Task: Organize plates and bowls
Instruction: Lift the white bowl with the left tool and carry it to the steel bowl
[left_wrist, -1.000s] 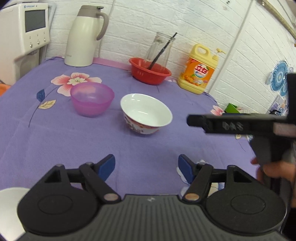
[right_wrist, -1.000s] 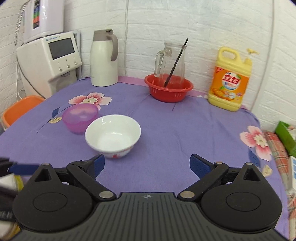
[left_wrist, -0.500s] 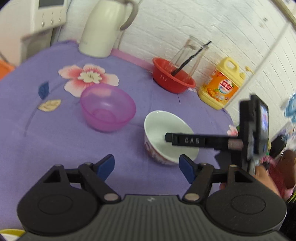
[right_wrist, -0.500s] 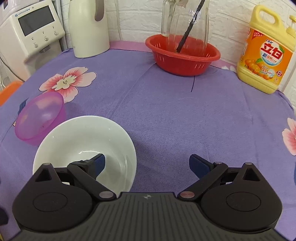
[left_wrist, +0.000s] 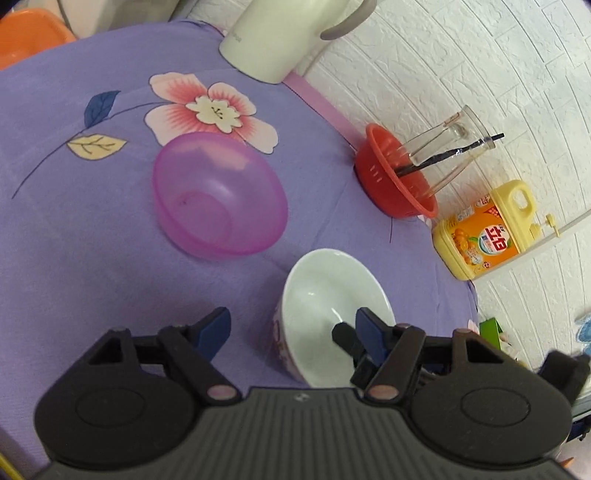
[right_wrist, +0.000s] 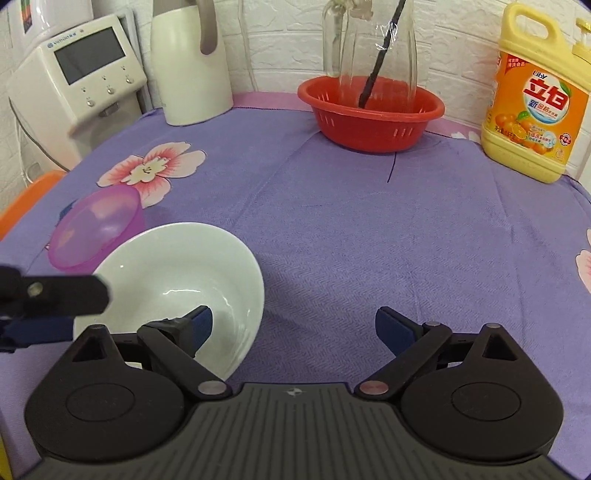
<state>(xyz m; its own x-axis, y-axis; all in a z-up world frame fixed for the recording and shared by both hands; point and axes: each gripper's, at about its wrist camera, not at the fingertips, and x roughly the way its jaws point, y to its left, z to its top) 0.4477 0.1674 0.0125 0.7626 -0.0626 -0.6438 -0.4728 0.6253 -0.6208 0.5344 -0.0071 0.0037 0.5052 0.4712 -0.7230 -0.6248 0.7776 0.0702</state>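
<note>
A white bowl (left_wrist: 325, 291) with a flowered outside sits on the purple cloth; it also shows in the right wrist view (right_wrist: 177, 269). A translucent pink bowl (left_wrist: 218, 195) stands just left of it, also in the right wrist view (right_wrist: 92, 225). My left gripper (left_wrist: 291, 328) is open, its jaws straddling the white bowl's near-left wall. My right gripper (right_wrist: 295, 325) is open, its left finger inside the bowl and its right finger outside over the cloth. A tip of the right gripper shows inside the bowl in the left wrist view (left_wrist: 341, 332).
A red basket (right_wrist: 369, 110) holding a glass pitcher and black stick stands at the back. A yellow detergent jug (right_wrist: 535, 99) is back right, a cream thermos (right_wrist: 192, 62) and a white appliance (right_wrist: 77, 81) back left. An orange bin (left_wrist: 29, 37) sits beyond the table's left edge.
Both grippers have moved forward and down to the white bowl. The right gripper's left finger now sits inside it, and the left gripper has closed in from the bowl's other side.
</note>
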